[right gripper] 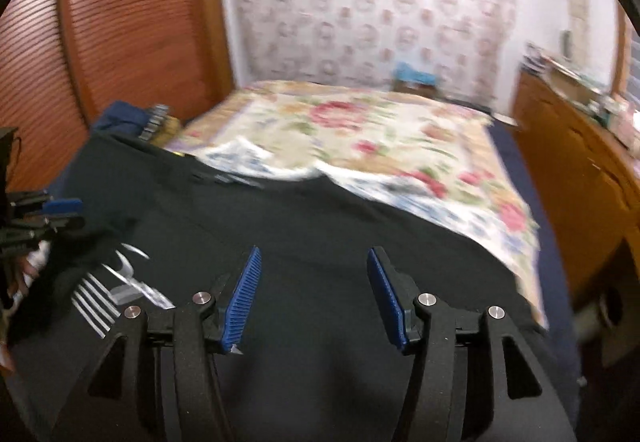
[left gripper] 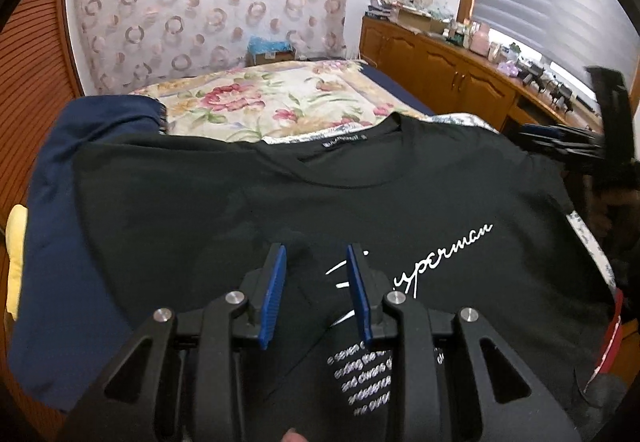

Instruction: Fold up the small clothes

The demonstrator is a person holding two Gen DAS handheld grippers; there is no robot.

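A black T-shirt (left gripper: 400, 202) with white "Superman" script (left gripper: 452, 254) lies spread on the bed, collar away from me. Its left side is folded in over the start of the print. My left gripper (left gripper: 316, 248) hovers over the chest with its blue pads (left gripper: 276, 294) a short way apart and no cloth pinched between them. In the blurred right wrist view, my right gripper (right gripper: 314, 251) stands open above the shirt (right gripper: 320, 210), holding nothing. The right gripper (left gripper: 600, 146) appears blurred at the shirt's right shoulder. The left gripper (right gripper: 40, 218) shows at the far left edge.
The shirt rests on a floral bedspread (left gripper: 280, 102), with a navy cloth (left gripper: 60, 242) under its left side and something yellow (left gripper: 16, 262) beyond that. Wooden cabinets (left gripper: 440, 62) with a cluttered top run along the right. A slatted wooden door (right gripper: 120, 42) stands to the left.
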